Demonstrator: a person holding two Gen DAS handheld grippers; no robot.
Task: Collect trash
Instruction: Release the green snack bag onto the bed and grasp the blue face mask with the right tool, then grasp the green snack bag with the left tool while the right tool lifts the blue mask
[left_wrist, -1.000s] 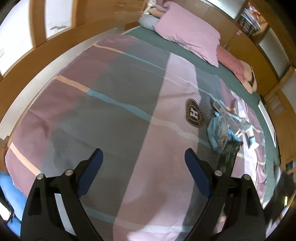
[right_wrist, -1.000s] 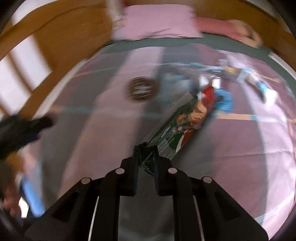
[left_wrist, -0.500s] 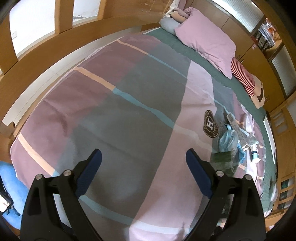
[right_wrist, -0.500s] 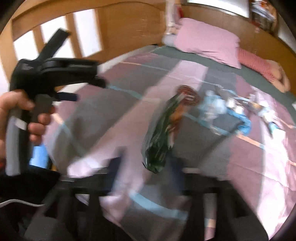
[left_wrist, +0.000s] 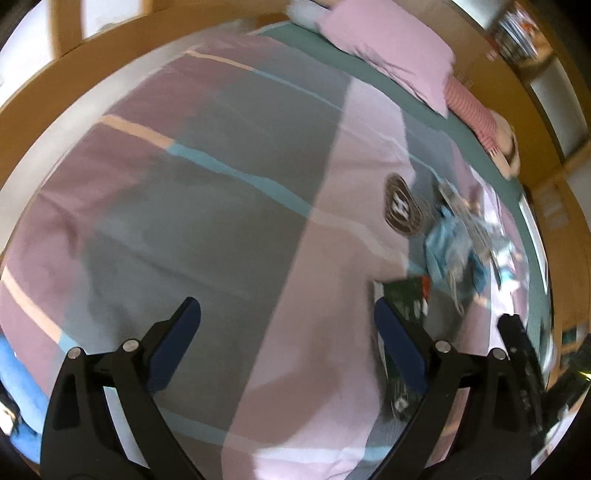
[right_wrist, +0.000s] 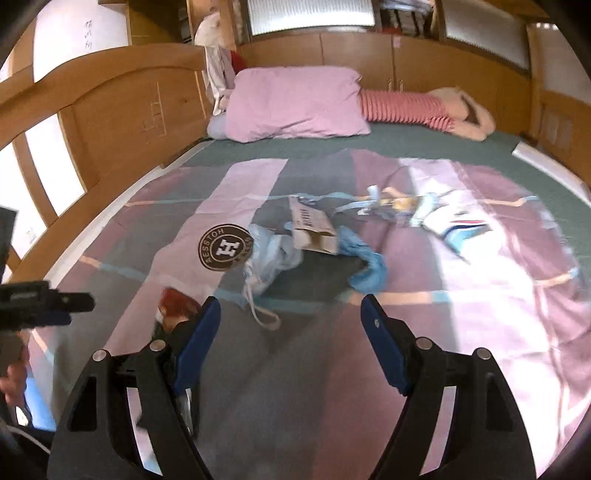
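Trash lies in a loose heap on the striped duvet: a cardboard box (right_wrist: 314, 232), a pale blue plastic bag (right_wrist: 269, 254), a blue crumpled piece (right_wrist: 365, 266) and white wrappers (right_wrist: 454, 229). A dark green snack packet (right_wrist: 173, 310) lies flat on the duvet beside and partly behind the left finger of my right gripper (right_wrist: 290, 304), which is open and holds nothing. My left gripper (left_wrist: 285, 306) hangs over bare duvet, its jaws opening with nothing between them. The same packet (left_wrist: 404, 295) shows just past its right finger, and the heap (left_wrist: 454, 243) lies beyond.
A round brown logo patch (right_wrist: 225, 247) marks the duvet left of the heap. A pink pillow (right_wrist: 295, 107) and a striped plush (right_wrist: 406, 107) lie at the headboard. Wooden bed frame (right_wrist: 110, 122) runs along the left. A hand (right_wrist: 13, 373) holds the other tool's black frame (right_wrist: 33, 306).
My right gripper went from shut on the green packet to open; the packet now lies on the duvet at its left. The right view swung toward the heap. The left gripper stayed open.
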